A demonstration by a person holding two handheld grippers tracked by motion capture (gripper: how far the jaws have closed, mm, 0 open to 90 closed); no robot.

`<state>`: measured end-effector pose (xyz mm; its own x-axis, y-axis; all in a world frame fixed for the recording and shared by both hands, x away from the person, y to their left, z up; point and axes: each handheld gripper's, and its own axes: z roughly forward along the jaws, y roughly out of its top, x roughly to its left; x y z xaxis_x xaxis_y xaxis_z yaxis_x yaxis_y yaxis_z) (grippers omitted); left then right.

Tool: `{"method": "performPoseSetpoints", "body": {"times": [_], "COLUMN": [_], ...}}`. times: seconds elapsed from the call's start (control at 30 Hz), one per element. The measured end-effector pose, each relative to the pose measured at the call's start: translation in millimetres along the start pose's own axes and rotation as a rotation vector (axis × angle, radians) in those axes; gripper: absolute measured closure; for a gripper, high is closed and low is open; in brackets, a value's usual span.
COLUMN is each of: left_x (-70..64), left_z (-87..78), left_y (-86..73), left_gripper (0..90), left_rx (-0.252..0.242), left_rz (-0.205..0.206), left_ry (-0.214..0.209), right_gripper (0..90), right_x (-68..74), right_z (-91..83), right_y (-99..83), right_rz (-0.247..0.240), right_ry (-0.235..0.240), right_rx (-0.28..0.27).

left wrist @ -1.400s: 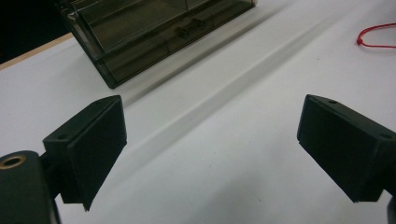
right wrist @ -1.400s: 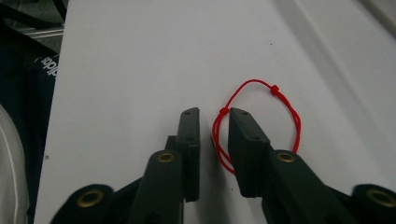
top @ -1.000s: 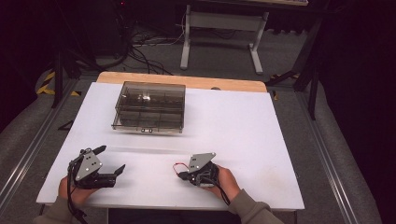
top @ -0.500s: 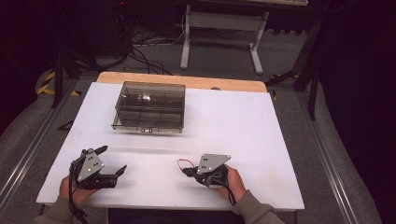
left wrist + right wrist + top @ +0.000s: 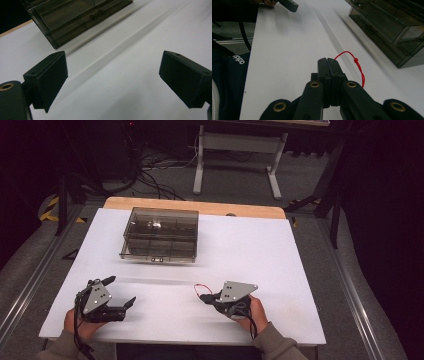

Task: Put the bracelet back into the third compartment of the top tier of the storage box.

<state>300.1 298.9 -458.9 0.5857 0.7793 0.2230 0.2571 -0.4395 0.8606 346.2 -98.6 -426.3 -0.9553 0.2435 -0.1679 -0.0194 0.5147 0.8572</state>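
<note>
Read "adidas" upside down on dark cloth (image 5: 237,60) at left edge of right gripper view; no other writing legible. Counted one smoky clear compartment box (image 5: 160,234) toward far left of white surface (image 5: 300,270), one red string (image 5: 358,67), two tools. Left tool (image 5: 116,292) at near left corner, jaws spread wide, nothing between them. Right tool (image 5: 328,63) near the middle front, jaws pressed flat together; red string looped just beside its tip, whether pinched could not be told.
</note>
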Motion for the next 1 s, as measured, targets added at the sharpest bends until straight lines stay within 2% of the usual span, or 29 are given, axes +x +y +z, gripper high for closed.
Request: {"method": "performPoseSetpoints", "body": {"times": [0.27,0.43,0.47,0.7,0.87,1.0], "left_x": [-0.7,-1.0,-0.4,0.1,0.1,0.0], "left_z": [0.1,1.0,1.1,2.0,2.3,2.8], "left_y": [0.3,0.6,0.8,-0.2,0.0,0.1], "left_gripper": [9.3,9.3,9.3,9.3,9.3,9.3], "left_rx": [0.004,0.002,0.005,0.007,0.008,0.002], "left_rz": [-0.001,-0.006,0.002,-0.005,-0.001,-0.009], "left_ry": [0.008,0.008,0.007,0.007,0.004,0.007], "right_gripper": [90.0,90.0,90.0,90.0,90.0,90.0], "right_x": [-7.9,-13.2,-17.0,-35.9,-48.7,-55.6], "right_z": [-6.6,-7.1,-7.3,-10.7,-5.5,4.3], "right_y": [5.2,9.3,12.7,31.1,49.4,64.3], "right_rz": [0.000,-0.019,-0.022,-0.009,-0.010,-0.021], "right_ry": [-0.024,-0.041,-0.048,-0.074,-0.091,-0.083], "right_rx": [-0.053,-0.065,-0.071,-0.125,-0.118,-0.108]}}
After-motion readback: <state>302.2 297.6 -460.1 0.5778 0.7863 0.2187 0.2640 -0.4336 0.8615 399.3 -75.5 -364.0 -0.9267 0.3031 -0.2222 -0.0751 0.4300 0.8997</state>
